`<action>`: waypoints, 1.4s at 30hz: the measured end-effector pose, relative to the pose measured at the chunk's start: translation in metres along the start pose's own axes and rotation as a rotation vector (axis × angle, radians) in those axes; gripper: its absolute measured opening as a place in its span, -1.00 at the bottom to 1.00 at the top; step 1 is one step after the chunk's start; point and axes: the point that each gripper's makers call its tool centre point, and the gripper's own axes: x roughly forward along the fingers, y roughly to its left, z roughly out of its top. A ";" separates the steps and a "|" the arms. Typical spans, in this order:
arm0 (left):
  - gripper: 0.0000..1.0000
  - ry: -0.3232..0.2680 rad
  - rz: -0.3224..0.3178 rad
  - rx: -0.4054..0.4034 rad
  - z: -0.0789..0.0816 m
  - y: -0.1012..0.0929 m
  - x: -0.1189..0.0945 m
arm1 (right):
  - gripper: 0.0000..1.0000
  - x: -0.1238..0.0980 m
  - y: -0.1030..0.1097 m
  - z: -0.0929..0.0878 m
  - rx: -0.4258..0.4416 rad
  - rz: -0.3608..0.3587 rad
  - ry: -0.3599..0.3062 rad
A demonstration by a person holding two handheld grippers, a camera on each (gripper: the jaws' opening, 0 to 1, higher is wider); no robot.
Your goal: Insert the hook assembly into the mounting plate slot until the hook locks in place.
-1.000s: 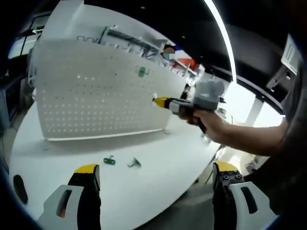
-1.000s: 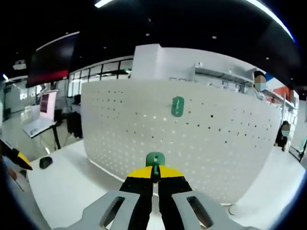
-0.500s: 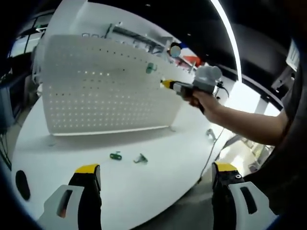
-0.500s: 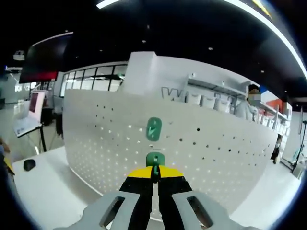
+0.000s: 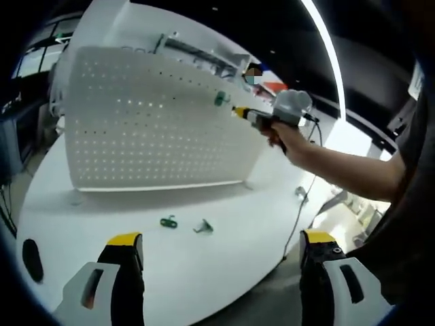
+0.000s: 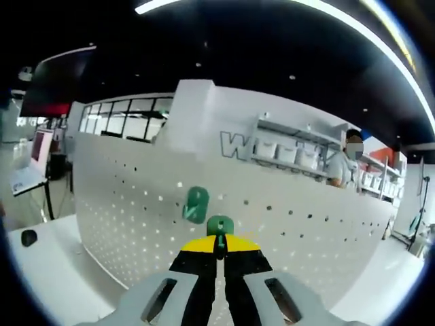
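A white perforated mounting plate [image 5: 156,115] [image 6: 285,238] stands upright on the white round table [image 5: 224,265]. One green hook [image 5: 221,99] [image 6: 196,204] hangs near the plate's top edge. My right gripper [image 6: 219,234] [image 5: 238,112] is shut on another green hook [image 6: 219,225], held close to the plate just right of the hung one; a hand [image 5: 285,139] grips it. My left gripper [image 5: 217,248] is open, low over the table's near edge, with nothing between its fingers. Two loose hooks, green [image 5: 168,222] and grey [image 5: 202,227], lie on the table.
A dark oval object [image 5: 30,257] lies at the table's left edge. A person's sleeve and body [image 5: 401,224] stand at the right. Behind the plate are shelves with boxes [image 6: 292,153], windows and a person [image 6: 343,163].
The right gripper has carried its hook up and rightward along the plate, closing in beside the hung green hook. The left gripper view shifted slightly; the left gripper stays open.
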 end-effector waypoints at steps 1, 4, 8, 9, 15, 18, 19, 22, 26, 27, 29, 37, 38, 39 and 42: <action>0.93 0.002 0.001 -0.001 0.000 0.001 0.000 | -0.99 0.002 -0.002 0.003 -0.001 -0.007 -0.007; 0.92 0.003 -0.004 -0.009 0.000 0.002 0.002 | -0.99 0.006 -0.006 0.008 0.000 -0.019 -0.019; 0.91 0.002 -0.009 -0.007 0.002 0.001 0.003 | -0.99 0.011 -0.013 0.013 0.011 -0.043 -0.036; 0.92 -0.001 -0.008 -0.007 0.003 0.002 0.004 | -0.99 0.012 -0.015 0.014 0.011 -0.048 -0.040; 0.91 0.002 -0.003 -0.014 0.003 0.006 0.004 | -0.99 0.017 -0.024 0.021 0.062 -0.077 -0.067; 0.91 -0.002 -0.004 -0.026 0.005 0.007 0.004 | -0.99 0.017 -0.026 0.024 0.056 -0.086 -0.084; 0.91 -0.002 -0.004 -0.027 0.005 0.008 0.004 | -0.99 0.017 -0.026 0.024 0.054 -0.087 -0.088; 0.91 -0.005 0.001 -0.019 0.009 0.009 0.004 | -0.99 0.015 -0.025 0.027 0.051 -0.088 -0.111; 0.91 -0.012 0.003 -0.021 0.013 0.011 0.004 | -0.99 0.014 -0.029 0.032 0.044 -0.107 -0.140; 0.91 -0.006 0.002 -0.019 0.012 0.011 0.004 | -0.99 0.016 -0.029 0.030 0.053 -0.106 -0.135; 0.90 -0.001 0.002 -0.015 0.011 0.011 0.005 | -0.99 0.019 -0.029 0.028 0.052 -0.109 -0.131; 0.90 0.001 -0.001 -0.020 0.011 0.011 0.007 | -0.99 0.021 -0.027 0.022 0.077 -0.118 -0.122; 0.89 0.004 0.000 -0.021 0.010 0.011 0.008 | -0.99 0.022 -0.027 0.020 0.075 -0.120 -0.120; 0.89 0.005 -0.001 -0.021 0.010 0.011 0.008 | -0.99 0.022 -0.027 0.019 0.077 -0.122 -0.118; 0.89 0.005 -0.003 -0.018 0.011 0.011 0.008 | -0.99 0.022 -0.026 0.015 0.076 -0.123 -0.112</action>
